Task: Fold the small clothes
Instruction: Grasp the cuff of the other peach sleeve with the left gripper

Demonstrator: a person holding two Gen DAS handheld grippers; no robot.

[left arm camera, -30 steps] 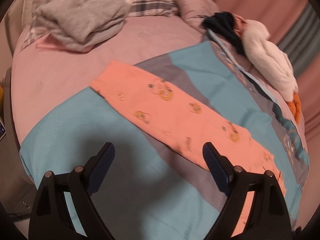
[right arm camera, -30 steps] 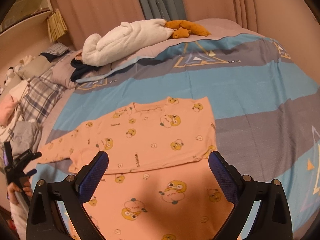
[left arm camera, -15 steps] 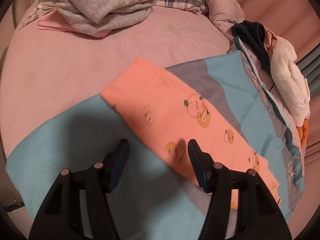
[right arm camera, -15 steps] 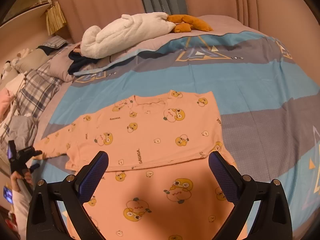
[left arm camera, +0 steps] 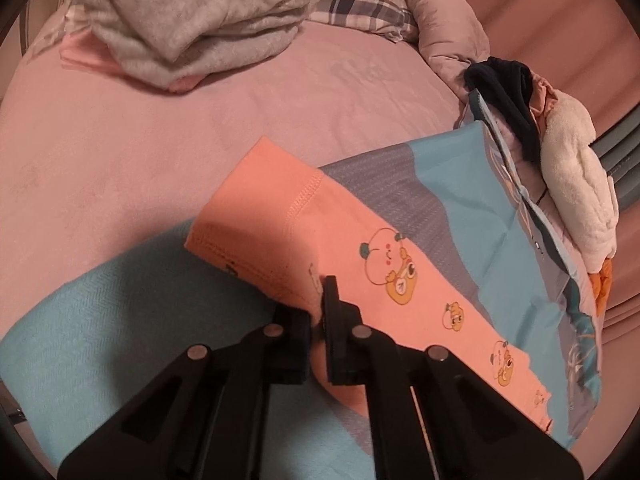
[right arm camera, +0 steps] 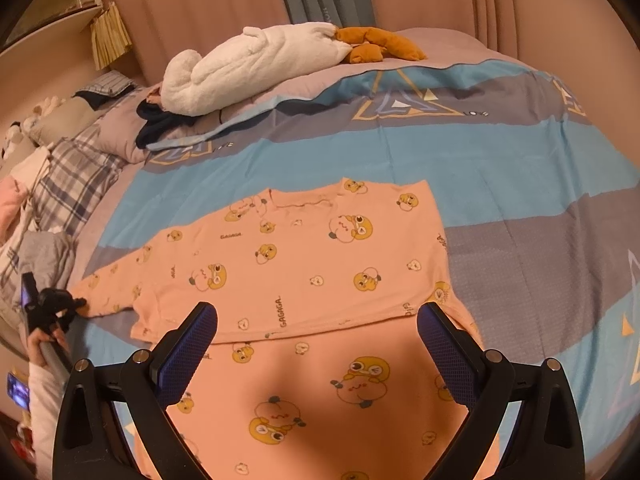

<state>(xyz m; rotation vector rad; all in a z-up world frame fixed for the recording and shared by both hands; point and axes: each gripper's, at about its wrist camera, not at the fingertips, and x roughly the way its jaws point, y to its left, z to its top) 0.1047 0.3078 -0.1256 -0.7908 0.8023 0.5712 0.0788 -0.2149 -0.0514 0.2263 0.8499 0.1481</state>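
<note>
A: Evidently the left gripper point(left arm camera: 318, 308) had closed within the last second. A second earlier its jaws stood wide apart above the blue-and-grey bedspread point(left arm camera: 100, 320); half a second earlier they were narrowing over the sleeve point(left arm camera: 320, 224). At this moment they were clenched on the near edge of the sleeve, a little back from the cuff point(left arm camera: 256, 200).

B: And the right gripper point(right arm camera: 316, 344)?

A: Released, jaws spread wide, hovering over the near part of the orange shirt point(right arm camera: 304, 264). It gripped nothing, and its view was almost unchanged across the second.

B: Location of the garment?

A: The shirt lay flat on the bedspread. The far layer appeared already folded over the near one, and the sleeve extended to the left, its cuff reaching the pink sheet point(left arm camera: 160, 128). A grey folded pile point(left arm camera: 192, 20) sat far left, and a white plush toy point(right arm camera: 256, 64) lay at the far side of the bed.

B: Consequence for the task?

A: In my judgement, the sleeve was secured and ready to be carried rightward onto the body.

B: Any legible text?

A: "GAGAGA." was printed repeatedly on the shirt. The bedspread carried small lettering that seemed to read "LOVE"
</note>
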